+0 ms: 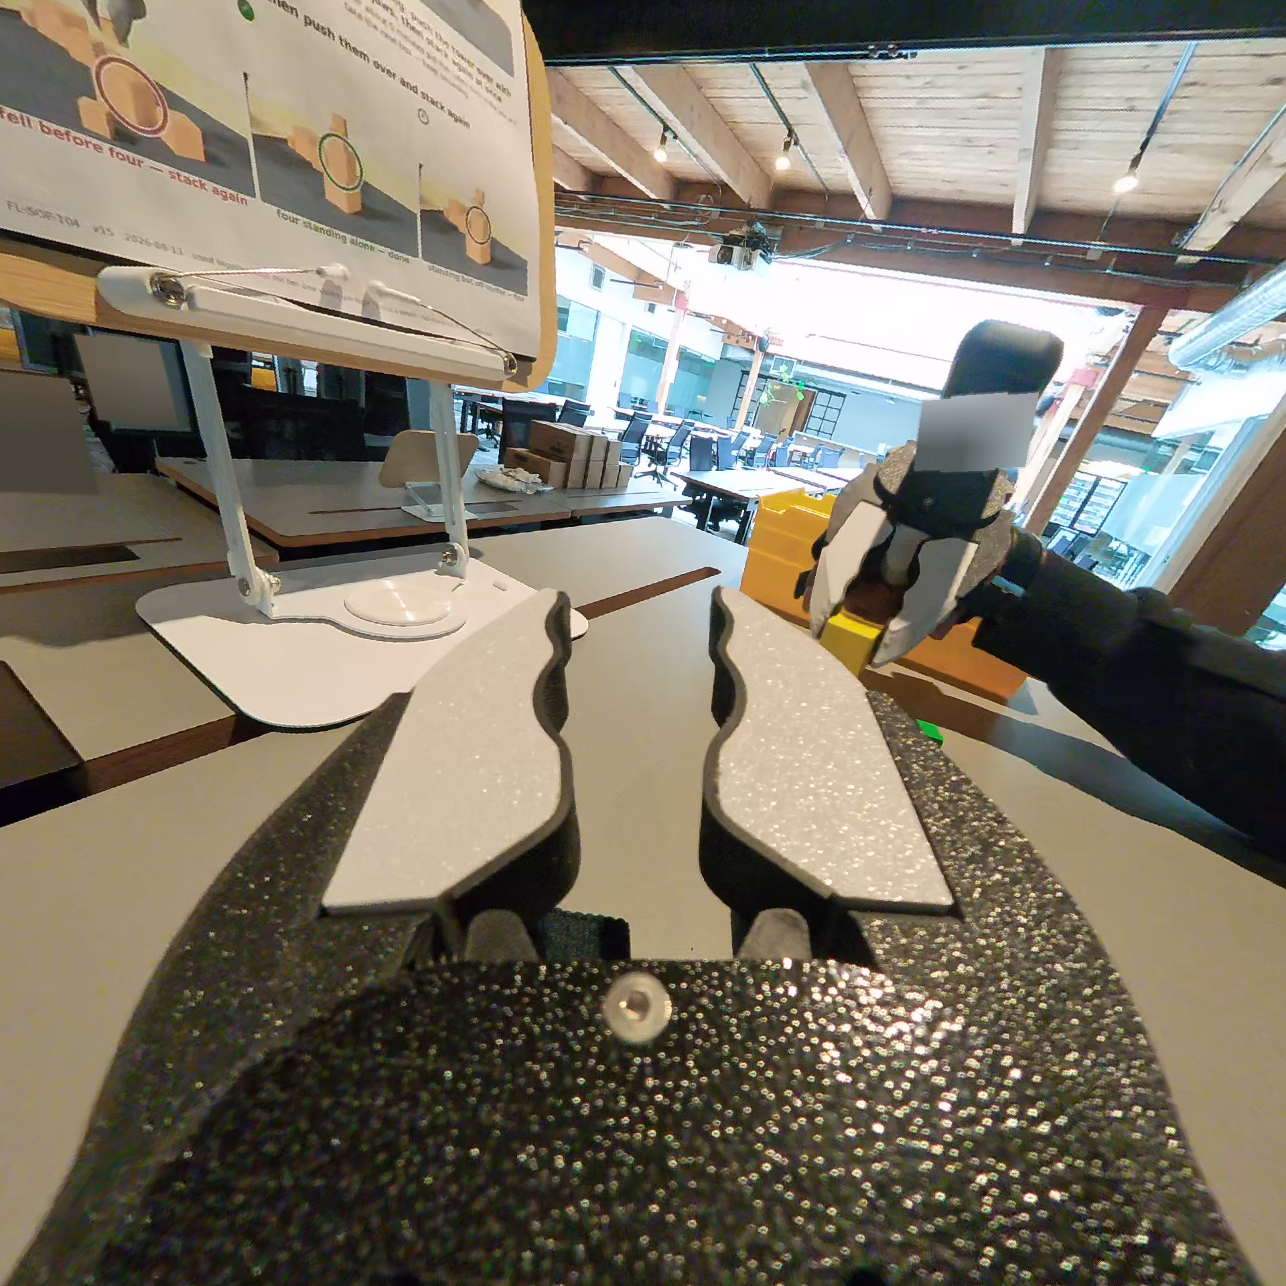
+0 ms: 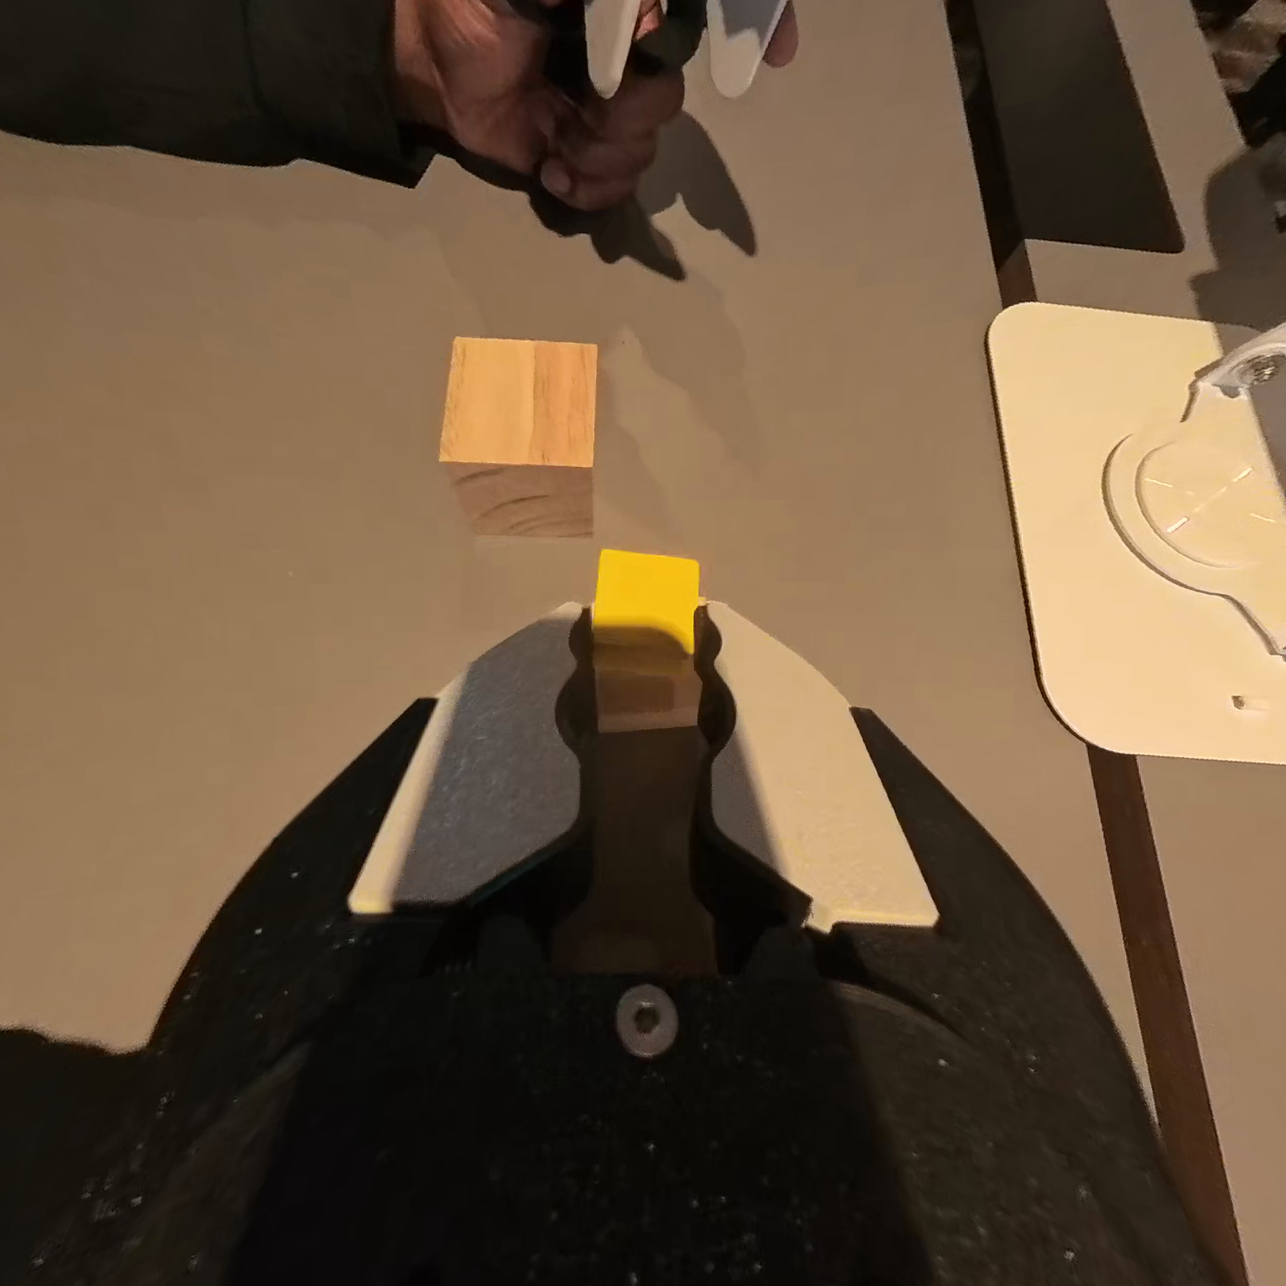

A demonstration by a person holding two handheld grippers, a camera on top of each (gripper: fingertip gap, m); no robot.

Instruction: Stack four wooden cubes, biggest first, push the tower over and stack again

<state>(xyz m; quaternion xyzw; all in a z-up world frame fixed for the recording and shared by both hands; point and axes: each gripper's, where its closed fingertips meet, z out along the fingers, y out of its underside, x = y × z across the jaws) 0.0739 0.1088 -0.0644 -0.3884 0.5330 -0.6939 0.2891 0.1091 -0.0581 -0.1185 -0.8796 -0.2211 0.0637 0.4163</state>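
My right gripper (image 2: 644, 616) is shut on a small yellow cube (image 2: 647, 591), held over the grey table just this side of a larger plain wooden cube (image 2: 522, 410). That cube stands alone on the table (image 2: 209, 487). My left gripper (image 1: 640, 612) is open and empty, low over the table. It also shows at the top of the right wrist view (image 2: 668, 62), held in a hand, beyond the wooden cube. The left wrist view shows the right gripper (image 1: 854, 647) with the yellow cube (image 1: 845, 630) at the right.
A white document stand (image 1: 313, 626) holding an instruction sheet (image 1: 278, 139) sits at the left; its base (image 2: 1113, 522) lies to the right of my right gripper. A yellow bin (image 1: 772, 557) and an orange object (image 1: 974, 661) lie behind the right gripper. A dark table seam (image 2: 1148, 905) runs along the right.
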